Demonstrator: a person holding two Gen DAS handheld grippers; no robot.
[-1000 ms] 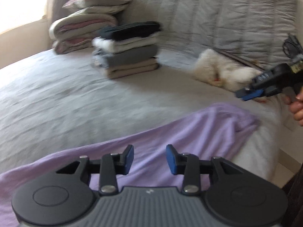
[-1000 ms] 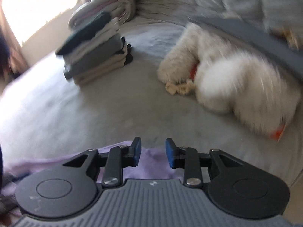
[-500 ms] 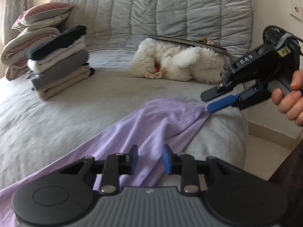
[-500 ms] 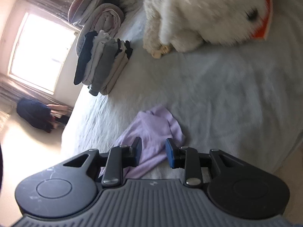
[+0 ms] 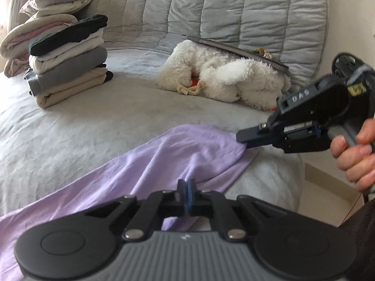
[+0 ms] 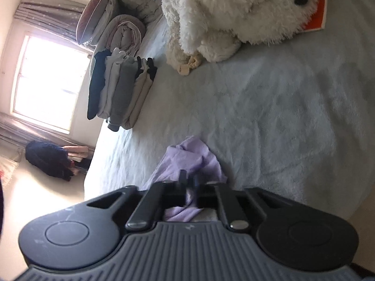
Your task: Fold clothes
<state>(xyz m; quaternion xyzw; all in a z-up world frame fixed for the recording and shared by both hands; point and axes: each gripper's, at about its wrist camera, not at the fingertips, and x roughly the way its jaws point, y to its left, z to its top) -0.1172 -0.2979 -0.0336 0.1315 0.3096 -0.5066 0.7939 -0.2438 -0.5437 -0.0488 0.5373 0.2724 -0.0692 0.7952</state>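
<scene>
left hand-held gripper (image 5: 185, 195): open→clamped on lilac garment (image 5: 178, 154) | right hand-held gripper (image 6: 190, 188): open→clamped on it

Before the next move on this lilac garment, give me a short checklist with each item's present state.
1. Left gripper shut on the lilac garment: ok, pads pinch a fold at its near edge.
2. Right gripper shut on the garment's far corner: ok.
3. Garment spread flat: not ok, it lies bunched and wrinkled between the two grips.
4. Bare bedspread ahead for laying it out: ok.
5. Stack of folded clothes and plush toy apart from the garment: ok.
6. Which part of the garment is held, hem or sleeve: cannot tell.
</scene>
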